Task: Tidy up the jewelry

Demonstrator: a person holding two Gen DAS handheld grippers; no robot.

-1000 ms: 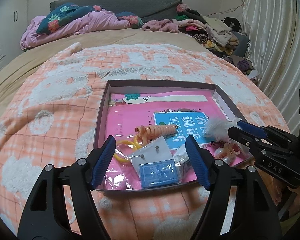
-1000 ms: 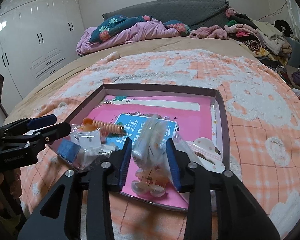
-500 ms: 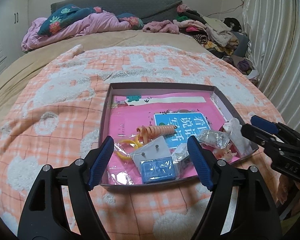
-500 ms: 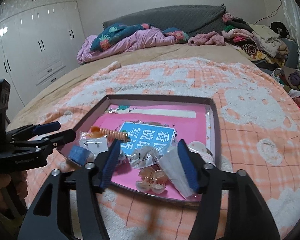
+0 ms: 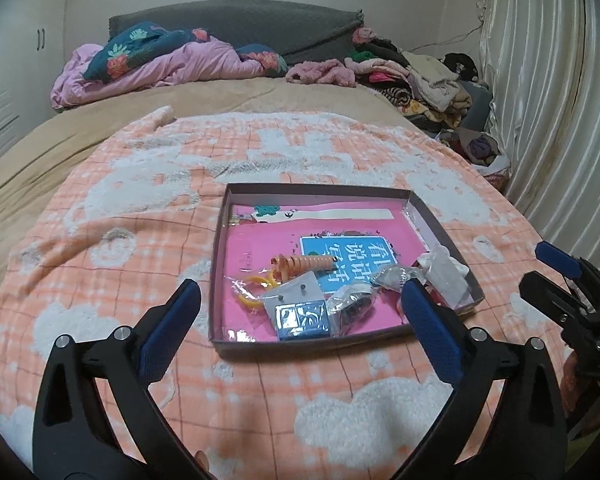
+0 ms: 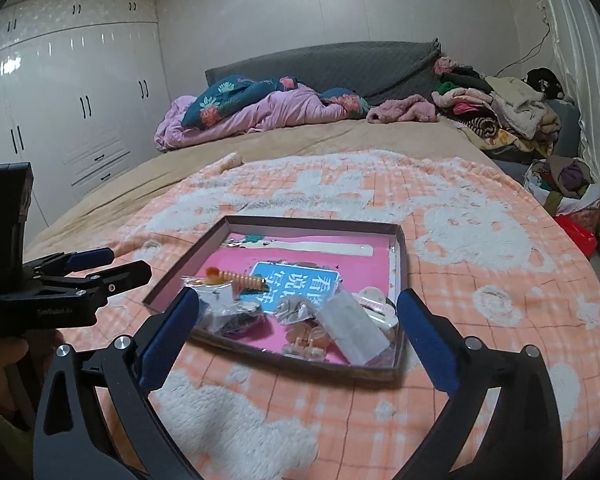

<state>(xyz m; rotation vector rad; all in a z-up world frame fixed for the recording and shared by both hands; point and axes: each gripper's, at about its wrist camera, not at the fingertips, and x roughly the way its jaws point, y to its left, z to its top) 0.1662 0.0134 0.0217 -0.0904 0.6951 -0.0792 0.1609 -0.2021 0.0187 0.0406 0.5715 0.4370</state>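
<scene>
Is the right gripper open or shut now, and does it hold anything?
Open and empty. The right gripper has its fingers spread wide, short of the box, with nothing between them.

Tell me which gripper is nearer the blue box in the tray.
Left. The left gripper hangs open just short of the tray's near edge, the blue box straight ahead between its fingers. The right gripper is open off the tray's right corner.
</scene>
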